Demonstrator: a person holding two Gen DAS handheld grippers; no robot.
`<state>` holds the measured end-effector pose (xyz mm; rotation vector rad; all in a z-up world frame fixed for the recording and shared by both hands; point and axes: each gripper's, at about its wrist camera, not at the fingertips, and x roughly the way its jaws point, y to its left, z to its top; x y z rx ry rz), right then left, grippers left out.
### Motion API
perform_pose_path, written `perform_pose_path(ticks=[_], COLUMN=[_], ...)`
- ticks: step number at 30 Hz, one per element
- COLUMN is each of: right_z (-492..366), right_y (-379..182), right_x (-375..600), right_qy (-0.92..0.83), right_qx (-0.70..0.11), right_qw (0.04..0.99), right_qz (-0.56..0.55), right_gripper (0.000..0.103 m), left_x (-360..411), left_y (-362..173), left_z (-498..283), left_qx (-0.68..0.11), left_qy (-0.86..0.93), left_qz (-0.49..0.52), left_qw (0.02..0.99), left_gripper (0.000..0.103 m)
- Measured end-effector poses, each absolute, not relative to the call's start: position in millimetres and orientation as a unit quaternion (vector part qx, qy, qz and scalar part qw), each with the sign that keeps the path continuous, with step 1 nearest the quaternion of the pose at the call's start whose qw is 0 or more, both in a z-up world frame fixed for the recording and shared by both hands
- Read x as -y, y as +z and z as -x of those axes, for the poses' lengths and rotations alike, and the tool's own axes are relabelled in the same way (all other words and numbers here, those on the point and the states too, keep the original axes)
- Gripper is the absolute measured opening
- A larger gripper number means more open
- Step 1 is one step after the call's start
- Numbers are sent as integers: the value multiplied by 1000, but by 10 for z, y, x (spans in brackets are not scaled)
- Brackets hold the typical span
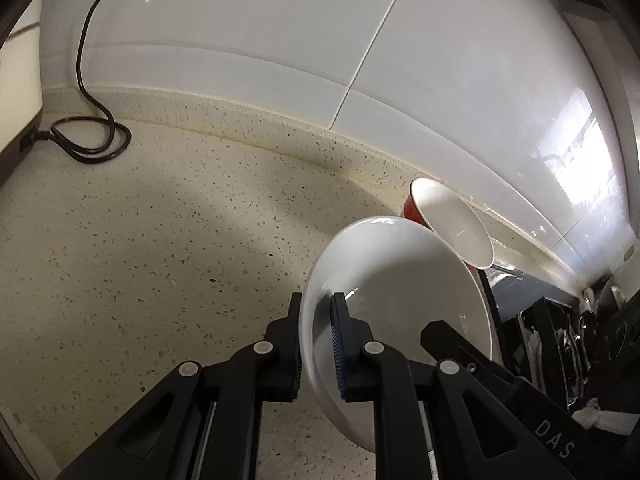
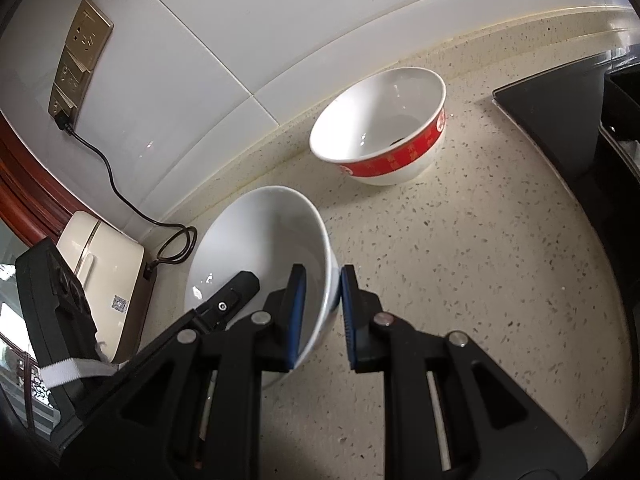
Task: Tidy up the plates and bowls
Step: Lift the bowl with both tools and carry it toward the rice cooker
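Then two bowls and two grippers were on view.
The white bowl (image 2: 260,268) was clamped by its rim at both sides: left gripper (image 1: 316,344) and right gripper (image 2: 322,316) each pinched the wall. The red bowl (image 2: 384,128) stood apart, near the tiled wall (image 2: 280,20).

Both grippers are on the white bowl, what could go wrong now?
Left gripper and right gripper pinch only the rim of the glossy white ceramic bowl; it could slip onto the speckled stone counter. The red-banded white bowl stands close behind; a swing could knock it.
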<state>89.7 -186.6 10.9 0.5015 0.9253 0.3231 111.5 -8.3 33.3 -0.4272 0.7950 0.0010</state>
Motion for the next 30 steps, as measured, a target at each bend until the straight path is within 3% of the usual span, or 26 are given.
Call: perform_pose_path(ticks=[18, 30], right_z=[-239, 555], right_y=[224, 450], right_x=[2139, 2251], right_qy=[73, 54], right_qx=[-428, -404], right_qw=[865, 872], right_qz=[-253, -270], right_gripper=[20, 20], left_x=[441, 616], left_y=[484, 549], left_z=[-864, -30], left_qx=[-390, -372], left_qy=[-65, -97], left_qz=[168, 142], left_qw=[903, 912], left_gripper=[15, 16])
